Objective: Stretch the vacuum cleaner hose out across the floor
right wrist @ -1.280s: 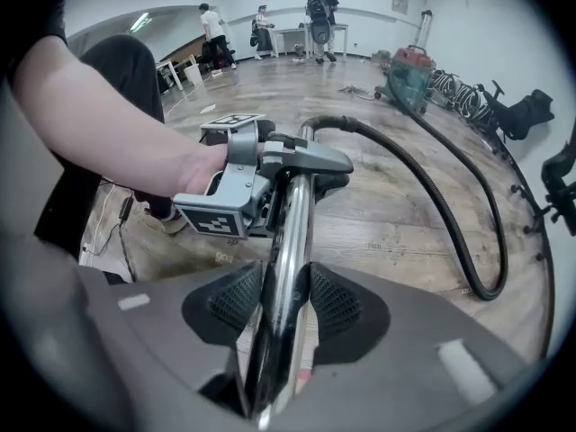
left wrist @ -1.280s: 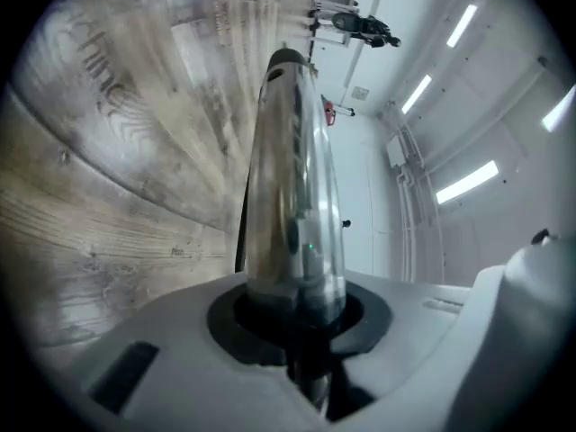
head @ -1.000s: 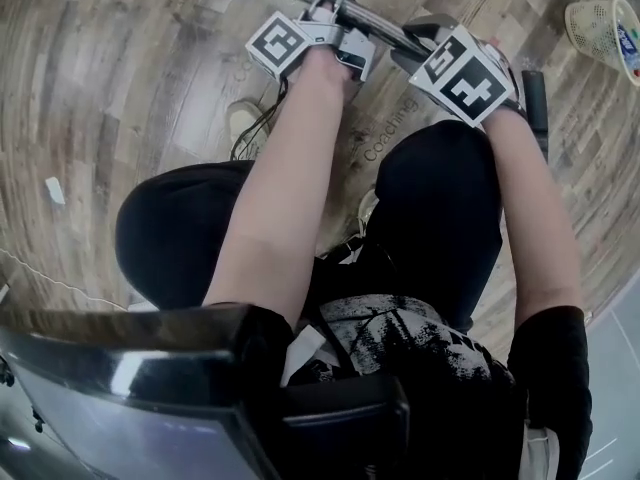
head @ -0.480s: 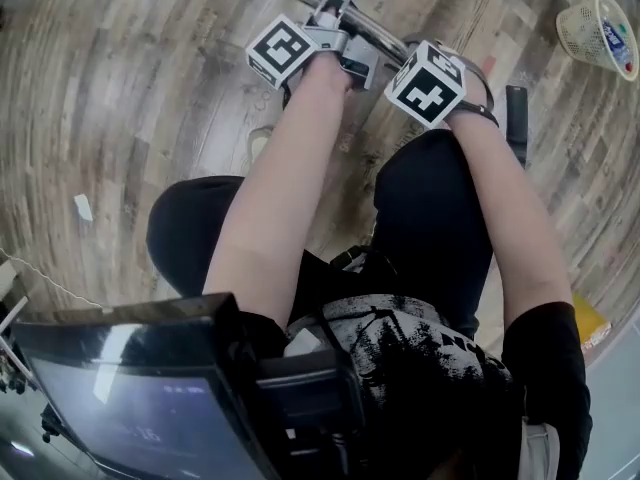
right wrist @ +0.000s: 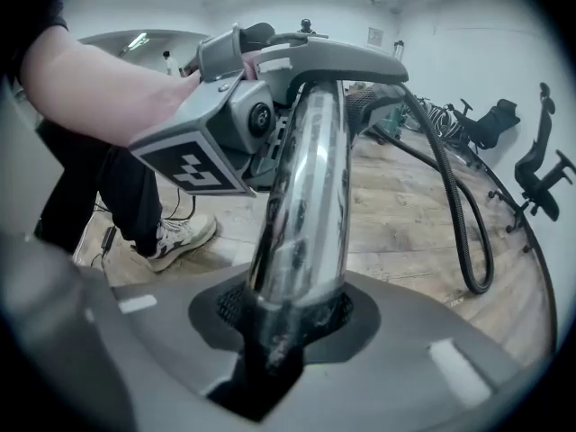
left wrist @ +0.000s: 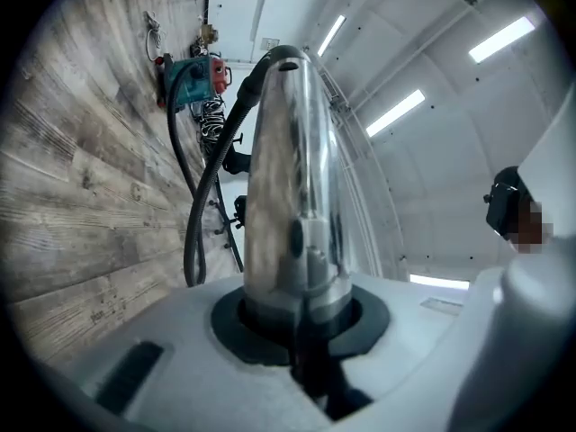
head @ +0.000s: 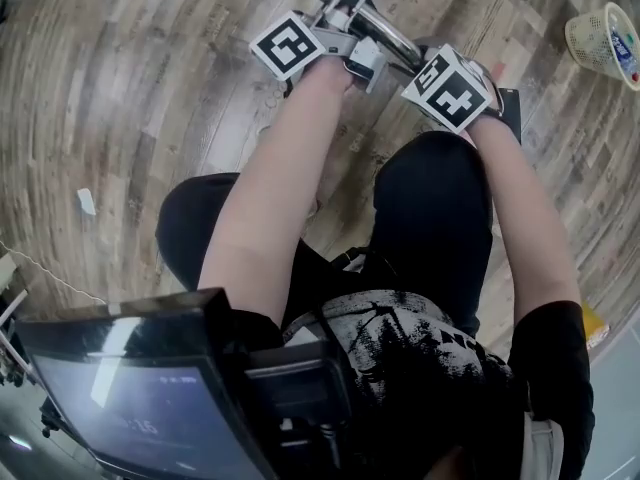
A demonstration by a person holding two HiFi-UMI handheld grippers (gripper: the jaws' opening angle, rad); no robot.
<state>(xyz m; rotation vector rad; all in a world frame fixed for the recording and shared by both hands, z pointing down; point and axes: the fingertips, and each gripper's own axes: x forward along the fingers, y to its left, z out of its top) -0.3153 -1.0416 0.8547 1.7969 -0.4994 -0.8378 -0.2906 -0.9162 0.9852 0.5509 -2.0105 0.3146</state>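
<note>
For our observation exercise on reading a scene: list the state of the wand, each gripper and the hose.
Chrome wand: held by both grippers.
Left gripper: jaws just closed further, clamped on the wand.
Right gripper: jaws just closed further, clamped on the wand.
Hose: slack, sagging in a loop, not stretched out.

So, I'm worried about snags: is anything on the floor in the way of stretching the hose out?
Nothing visible: the hose loops down onto bare wood floor; the office chairs stand beyond it.
</note>
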